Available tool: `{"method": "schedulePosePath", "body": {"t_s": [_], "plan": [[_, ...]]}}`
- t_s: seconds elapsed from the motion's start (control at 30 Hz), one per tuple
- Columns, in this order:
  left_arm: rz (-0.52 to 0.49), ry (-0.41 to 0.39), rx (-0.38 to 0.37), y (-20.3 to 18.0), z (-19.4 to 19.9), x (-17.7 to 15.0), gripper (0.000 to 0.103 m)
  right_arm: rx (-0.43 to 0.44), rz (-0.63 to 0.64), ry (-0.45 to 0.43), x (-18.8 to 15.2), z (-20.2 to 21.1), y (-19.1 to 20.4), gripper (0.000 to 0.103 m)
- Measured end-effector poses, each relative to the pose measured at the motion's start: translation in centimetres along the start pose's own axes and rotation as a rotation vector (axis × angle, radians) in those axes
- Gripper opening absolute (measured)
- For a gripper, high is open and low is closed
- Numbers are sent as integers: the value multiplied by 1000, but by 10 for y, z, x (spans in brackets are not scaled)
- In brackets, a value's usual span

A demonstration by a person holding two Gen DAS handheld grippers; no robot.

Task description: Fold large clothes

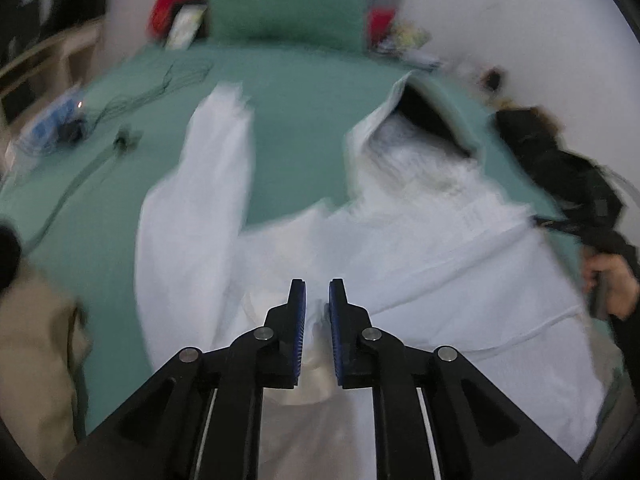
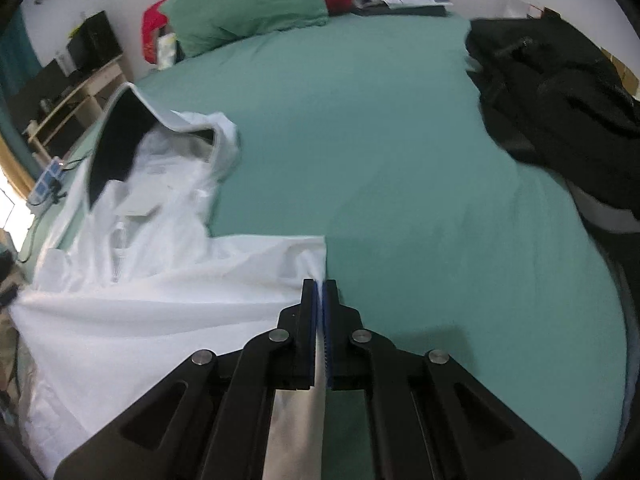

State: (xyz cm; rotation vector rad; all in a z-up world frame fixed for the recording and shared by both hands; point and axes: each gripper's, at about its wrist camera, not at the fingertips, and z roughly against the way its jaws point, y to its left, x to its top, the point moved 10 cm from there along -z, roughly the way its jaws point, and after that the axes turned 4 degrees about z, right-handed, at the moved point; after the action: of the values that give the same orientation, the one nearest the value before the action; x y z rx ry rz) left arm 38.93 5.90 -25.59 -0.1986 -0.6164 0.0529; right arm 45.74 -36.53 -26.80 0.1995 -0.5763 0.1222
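White jacket [image 2: 120,304]: we are pinching its hem in both tongs, left [image 1: 317,320] seemingly, right [image 2: 321,320]; next, carrying it toward twelve o'clock.

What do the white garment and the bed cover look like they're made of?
White garment: thin, smooth woven fabric, perhaps synthetic, faintly shiny; it creases sharply and bunches at the right gripper. Green bed cover: matte, soft cloth, likely cotton; soft wrinkles, no sheen.

Green pillow [image 2: 248,4], black coat [image 2: 560,112] — on bed [image 2: 380,140].
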Motion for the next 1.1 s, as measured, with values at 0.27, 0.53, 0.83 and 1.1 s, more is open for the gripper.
{"method": "schedulePosePath", "body": {"t_s": [0.27, 0.53, 0.83, 1.1], "plan": [[146, 61, 43, 42, -1, -17, 37, -176, 66, -3, -6, 25, 0, 4], [142, 84, -12, 36, 5, -19, 37, 15, 200, -105, -13, 62, 131, 56], [14, 89, 7, 22, -14, -25, 11, 29, 323, 52, -71, 19, 203, 56], [215, -114, 19, 54, 50, -2, 3, -46, 295, 56, -69, 23, 176, 56]]}}
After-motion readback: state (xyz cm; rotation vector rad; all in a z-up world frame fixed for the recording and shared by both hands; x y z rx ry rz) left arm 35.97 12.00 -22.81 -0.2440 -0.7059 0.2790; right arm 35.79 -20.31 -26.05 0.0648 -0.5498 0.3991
